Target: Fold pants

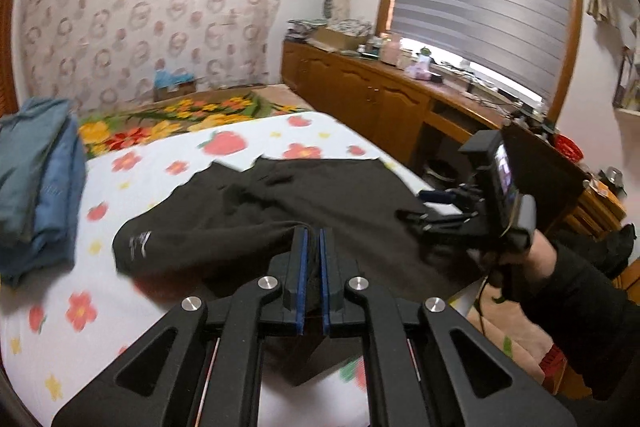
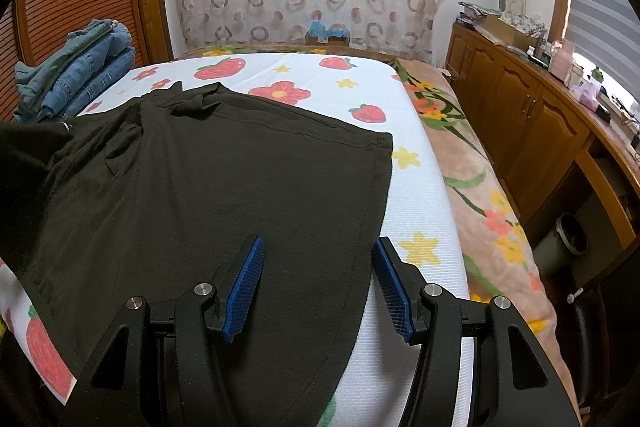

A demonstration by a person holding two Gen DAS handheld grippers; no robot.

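Note:
Black pants (image 1: 320,203) lie spread on the white strawberry-print bed cover (image 1: 132,171). My left gripper (image 1: 314,239) is shut on a fold of the black pants and holds it lifted over the rest of the cloth. My right gripper (image 2: 318,251) is open just above the pants (image 2: 208,187), its jaws straddling the right edge of the cloth near the front. In the left wrist view the right gripper (image 1: 424,215) shows at the right side of the pants, held by a dark-sleeved arm.
A stack of folded jeans (image 2: 76,75) sits at the bed's far left corner, also in the left wrist view (image 1: 36,179). A floral blanket (image 2: 480,195) hangs along the bed's right side. Wooden cabinets (image 2: 532,115) with clutter and a bin (image 2: 568,239) stand to the right.

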